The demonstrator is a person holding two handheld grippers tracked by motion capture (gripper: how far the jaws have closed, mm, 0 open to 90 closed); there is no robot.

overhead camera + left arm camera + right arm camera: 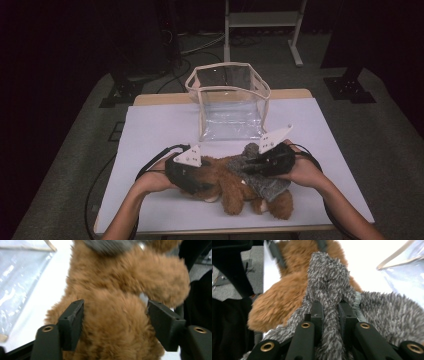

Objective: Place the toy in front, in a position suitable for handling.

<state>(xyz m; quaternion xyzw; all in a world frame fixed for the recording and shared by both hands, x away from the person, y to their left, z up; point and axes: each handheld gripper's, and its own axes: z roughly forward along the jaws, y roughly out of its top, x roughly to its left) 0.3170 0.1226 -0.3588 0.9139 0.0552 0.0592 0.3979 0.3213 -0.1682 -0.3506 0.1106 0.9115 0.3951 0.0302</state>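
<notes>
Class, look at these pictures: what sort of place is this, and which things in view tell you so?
Probably a lab or recording studio, not a home: a white-topped table stands alone in a dark room, black stands' feet and loose cables lie on the grey floor, and both hands carry cabled claws.

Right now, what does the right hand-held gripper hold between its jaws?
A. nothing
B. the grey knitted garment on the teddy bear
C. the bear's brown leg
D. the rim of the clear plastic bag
B: in the right gripper view the right hand-held gripper is shut on a fold of the grey knitted garment worn by the brown teddy bear.
</notes>
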